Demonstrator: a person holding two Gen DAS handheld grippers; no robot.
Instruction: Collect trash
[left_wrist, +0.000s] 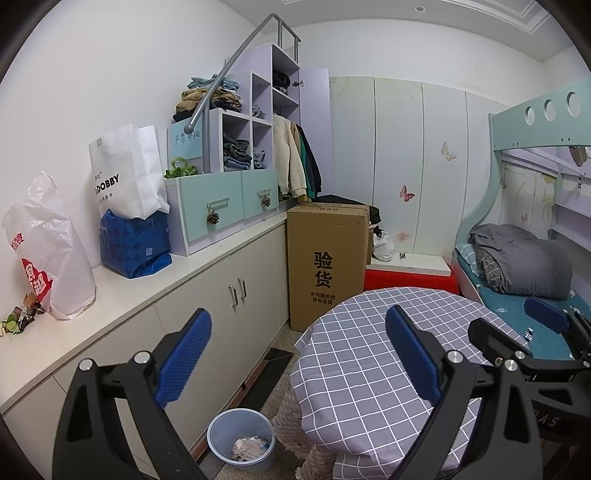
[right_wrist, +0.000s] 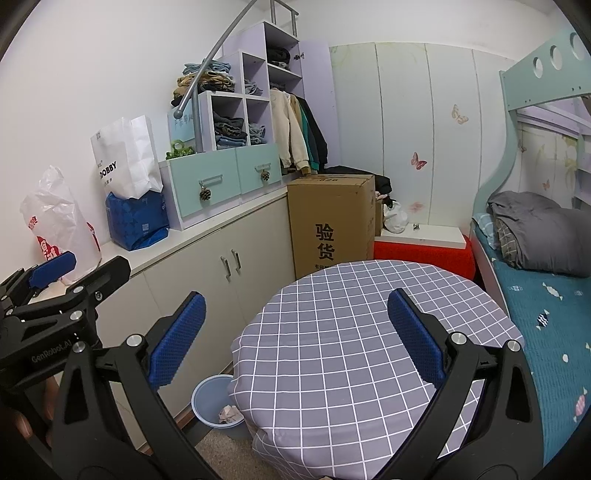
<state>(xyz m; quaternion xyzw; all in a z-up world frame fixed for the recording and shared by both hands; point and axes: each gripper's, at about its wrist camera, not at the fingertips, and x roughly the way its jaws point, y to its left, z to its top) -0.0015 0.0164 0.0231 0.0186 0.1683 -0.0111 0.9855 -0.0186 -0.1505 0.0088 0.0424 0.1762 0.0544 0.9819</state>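
Both wrist views look down over the round table (left_wrist: 369, 369) toward the wardrobe (right_wrist: 424, 129).

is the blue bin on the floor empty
No, the bin holds crumpled paper at its bottom, seen plainly in the left wrist view beside the checked table.

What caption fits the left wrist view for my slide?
Open left tongs hover above the checked table, wrappers on the counter, blue bin below.
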